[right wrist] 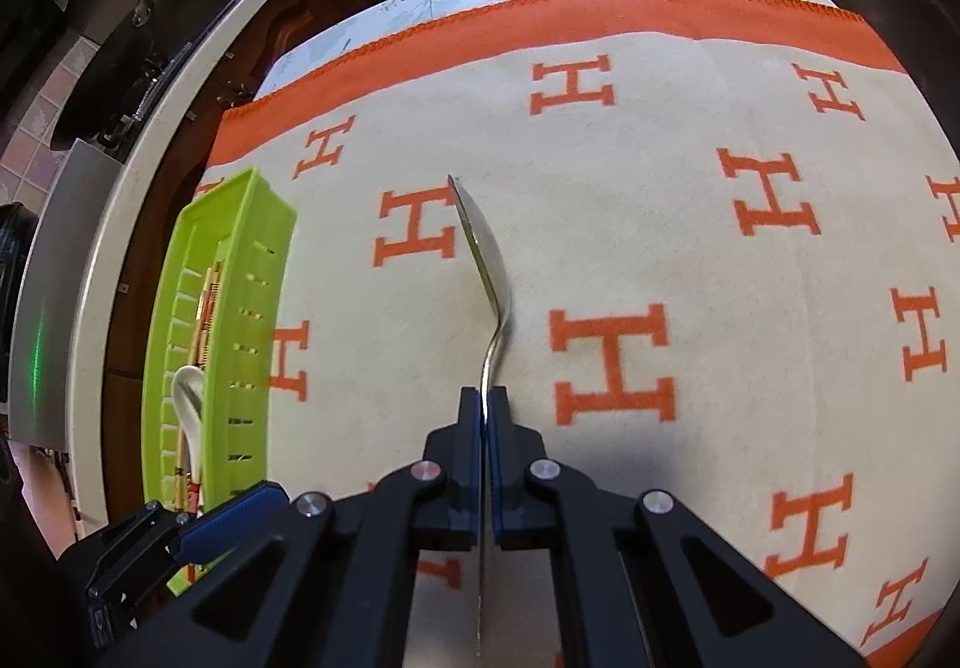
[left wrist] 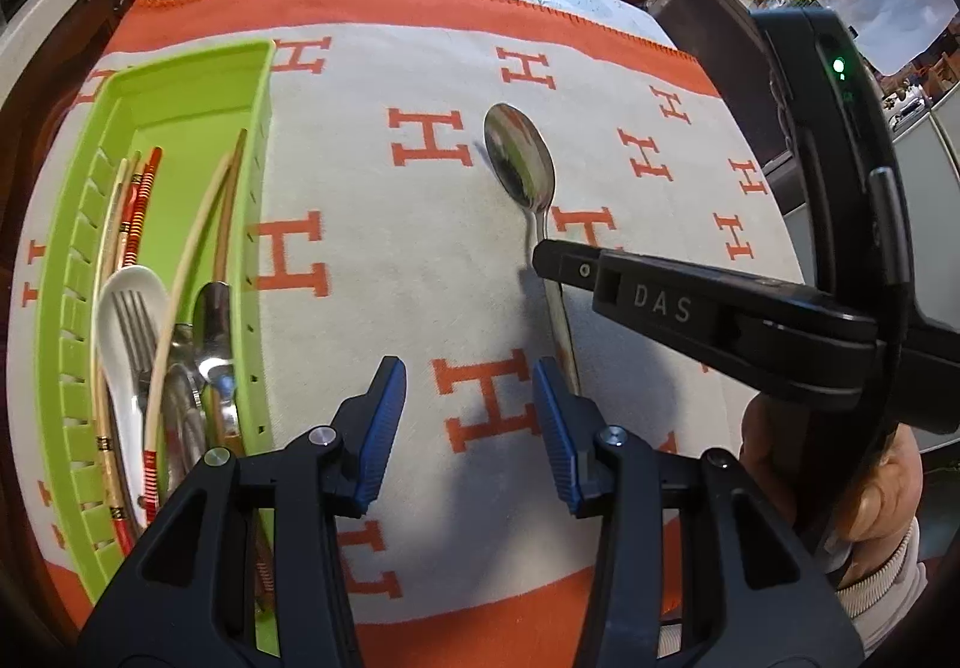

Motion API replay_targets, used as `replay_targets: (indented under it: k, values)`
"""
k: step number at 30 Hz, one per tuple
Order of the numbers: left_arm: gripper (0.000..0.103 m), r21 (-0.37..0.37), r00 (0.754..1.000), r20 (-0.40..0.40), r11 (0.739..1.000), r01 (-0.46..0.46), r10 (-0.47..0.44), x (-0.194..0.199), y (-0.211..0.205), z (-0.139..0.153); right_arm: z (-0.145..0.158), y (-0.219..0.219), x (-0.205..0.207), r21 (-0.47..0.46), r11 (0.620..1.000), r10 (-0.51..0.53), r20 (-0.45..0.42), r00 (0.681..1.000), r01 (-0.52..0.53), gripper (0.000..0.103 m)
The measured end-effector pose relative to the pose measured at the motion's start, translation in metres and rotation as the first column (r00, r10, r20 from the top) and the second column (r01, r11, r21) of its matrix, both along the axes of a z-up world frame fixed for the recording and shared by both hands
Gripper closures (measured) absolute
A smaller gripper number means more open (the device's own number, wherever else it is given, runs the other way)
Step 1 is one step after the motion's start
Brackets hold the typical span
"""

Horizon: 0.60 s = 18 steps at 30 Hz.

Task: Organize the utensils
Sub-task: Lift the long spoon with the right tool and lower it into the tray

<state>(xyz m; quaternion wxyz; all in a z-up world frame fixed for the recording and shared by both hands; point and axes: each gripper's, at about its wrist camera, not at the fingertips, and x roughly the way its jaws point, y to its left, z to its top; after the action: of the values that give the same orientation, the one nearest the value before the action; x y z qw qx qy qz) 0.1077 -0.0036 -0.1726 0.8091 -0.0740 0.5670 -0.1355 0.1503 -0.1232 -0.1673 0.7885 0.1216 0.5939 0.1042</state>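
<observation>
- right gripper [right wrist: 485,404] pinching the metal spoon [right wrist: 487,272] on its handle, just behind the neck; blue pads pressed flat on both sides of the stem, rest of handle runs back between the arms toward the bottom of the frame
- spoon seen edge-on in right wrist view: bowl at centre frame, pointing up and slightly left, long axis in line with the gripper's fingers
- left wrist view: same spoon [left wrist: 521,158] centre-right, bowl toward the top of the frame, handle passing under the right gripper [left wrist: 543,263] tip; cannot tell if it's lifted or touching the cloth
- left gripper [left wrist: 468,422] spread wide, nothing between the blue pads, hovering over the H-pattern blanket [left wrist: 384,224] at bottom centre
- green tray [left wrist: 180,86] along the left side of the left wrist view, long axis roughly parallel to the spoon; already holds chopsticks [left wrist: 135,206], a white spoon [left wrist: 129,308], fork and metal cutlery
- key relation: tray [right wrist: 240,224] sits left of the held spoon in right wrist view, well apart across open blanket; likely a sideways carry to the left, little rotation needed
- left gripper is nearer the tray, but the spoon's in the right one
</observation>
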Motion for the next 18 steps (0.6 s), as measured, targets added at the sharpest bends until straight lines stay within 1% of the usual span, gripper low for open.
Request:
replay_targets:
  k: [4, 7, 10, 12, 14, 16, 18]
  values:
    - [0.062, 0.001, 1.000, 0.023, 1.000, -0.012, 0.012, -0.005, 0.011, 0.011, 0.013, -0.002, -0.008, 0.038, 0.999, -0.009, 0.019, 1.000, 0.008, 0.101]
    - [0.062, 0.004, 0.999, 0.036, 1.000, -0.027, 0.026, -0.009, 0.024, 0.019, 0.025, 0.001, -0.016, 0.088, 0.996, 0.000, 0.025, 1.000, -0.002, 0.101]
    - [0.062, 0.023, 0.997, 0.053, 0.998, -0.054, 0.053, -0.013, 0.043, 0.027, 0.040, 0.011, -0.021, 0.155, 0.987, 0.024, 0.027, 0.999, -0.028, 0.101]
    - [0.062, 0.048, 0.995, 0.069, 0.996, -0.082, 0.078, -0.015, 0.058, 0.033, 0.050, 0.021, -0.024, 0.203, 0.978, 0.045, 0.029, 0.999, -0.050, 0.101]
    - [0.062, 0.085, 0.990, 0.086, 0.989, -0.123, 0.116, -0.017, 0.078, 0.039, 0.058, 0.033, -0.025, 0.226, 0.972, 0.066, 0.032, 0.997, -0.072, 0.101]
    - [0.062, 0.106, 0.983, 0.096, 0.980, -0.166, 0.156, -0.017, 0.096, 0.043, 0.062, 0.050, -0.026, 0.259, 0.962, 0.088, 0.022, 0.996, -0.091, 0.101]
    - [0.057, 0.119, 0.976, 0.095, 0.971, -0.208, 0.197, -0.017, 0.116, 0.046, 0.061, 0.064, -0.025, 0.275, 0.957, 0.097, 0.007, 0.995, -0.095, 0.101]
